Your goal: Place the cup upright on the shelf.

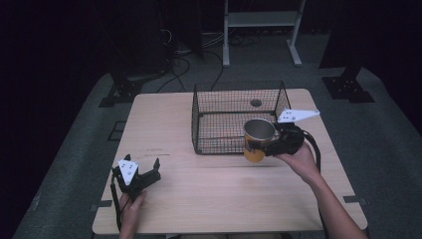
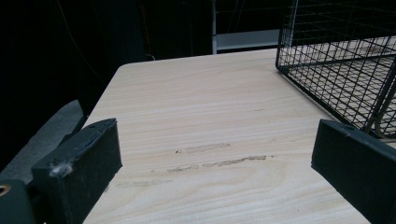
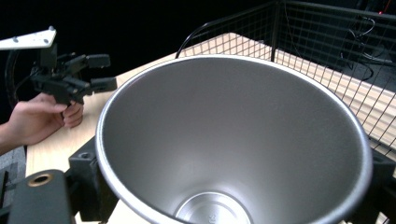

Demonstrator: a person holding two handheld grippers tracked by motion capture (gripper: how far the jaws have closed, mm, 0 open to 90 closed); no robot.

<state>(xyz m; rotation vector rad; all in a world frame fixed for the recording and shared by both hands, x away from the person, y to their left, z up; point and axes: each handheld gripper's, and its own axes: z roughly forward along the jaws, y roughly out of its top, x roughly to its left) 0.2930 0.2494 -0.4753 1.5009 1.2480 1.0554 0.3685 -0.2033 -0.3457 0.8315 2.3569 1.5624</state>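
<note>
1. A light wooden desk [image 1: 209, 199] stands in a dark room, seen from above. A person's forearms come in from the bottom edge, a gripper in each hand.
2. A black wire basket [image 1: 239, 89] sits on the far half of the desk, right of centre. It is open at the top, and the wood shows through its mesh floor.
3. The right gripper [image 1: 259, 144] holds a cup [image 1: 258, 141] at the basket's near right corner. Its jaws are closed on the cup's sides.
4. The cup is upright, orange outside and bare metal inside. It hangs just in front of the basket's near wall, with its rim about level with the wire top. Whether it touches the wire cannot be told.
5. In the right gripper view, the cup [image 3: 233, 140] looks empty, with a flat round metal bottom. The basket mesh [image 3: 327, 56] lies beyond it.
6. The left gripper [image 1: 149, 169] rests near the desk's near left corner, well apart from the basket. Its jaws are spread wide and hold nothing.
7. In the left gripper view, bare wood with a few faint scuff marks [image 2: 219, 161] lies between the jaws. The basket's corner [image 2: 336, 60] is ahead and to the right.
</note>
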